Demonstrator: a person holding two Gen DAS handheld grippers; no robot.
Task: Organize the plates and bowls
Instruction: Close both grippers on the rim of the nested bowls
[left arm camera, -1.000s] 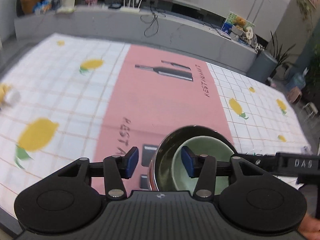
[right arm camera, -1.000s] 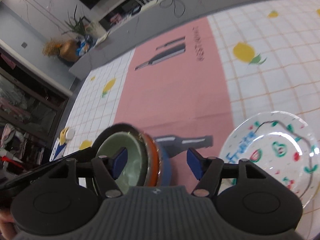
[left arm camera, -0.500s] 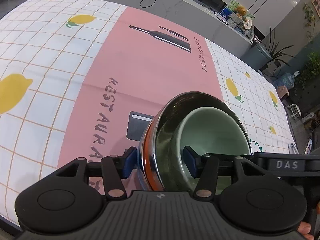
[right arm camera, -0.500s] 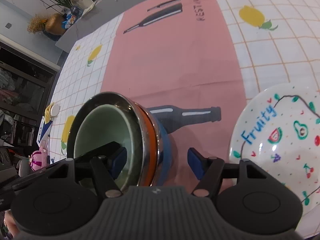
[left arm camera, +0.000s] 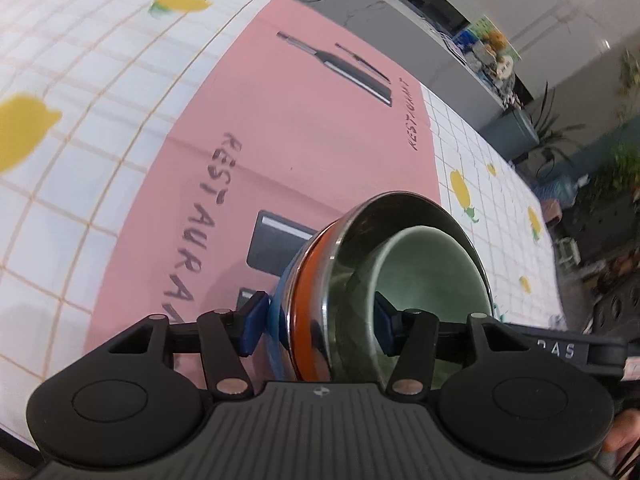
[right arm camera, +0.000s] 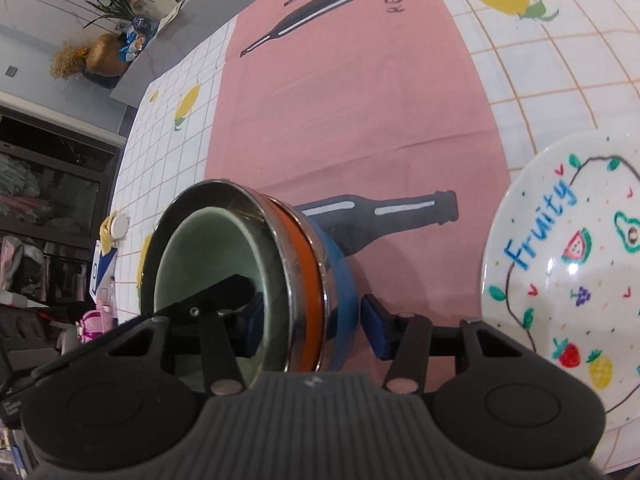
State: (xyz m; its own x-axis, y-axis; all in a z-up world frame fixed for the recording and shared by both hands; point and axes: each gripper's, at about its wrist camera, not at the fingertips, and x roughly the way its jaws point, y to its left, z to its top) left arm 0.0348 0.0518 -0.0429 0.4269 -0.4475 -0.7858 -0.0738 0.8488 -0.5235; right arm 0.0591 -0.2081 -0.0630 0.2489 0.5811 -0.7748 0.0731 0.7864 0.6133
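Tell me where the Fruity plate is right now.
The Fruity plate lies on the tablecloth at the right edge of the right wrist view, right of the stacked bowls.

A lived-in home: a lemon-print tablecloth [left arm camera: 120,80] covers the dining surface, with potted plants [right arm camera: 106,2], a long grey sideboard [left arm camera: 400,12] cluttered with cables, and stacked bowls [right arm camera: 248,280].

Both wrist cameras look steeply down, close over the nested bowls [left arm camera: 400,272] [right arm camera: 248,280] from opposite sides, sharing the pink tablecloth [left arm camera: 312,140] [right arm camera: 340,112].
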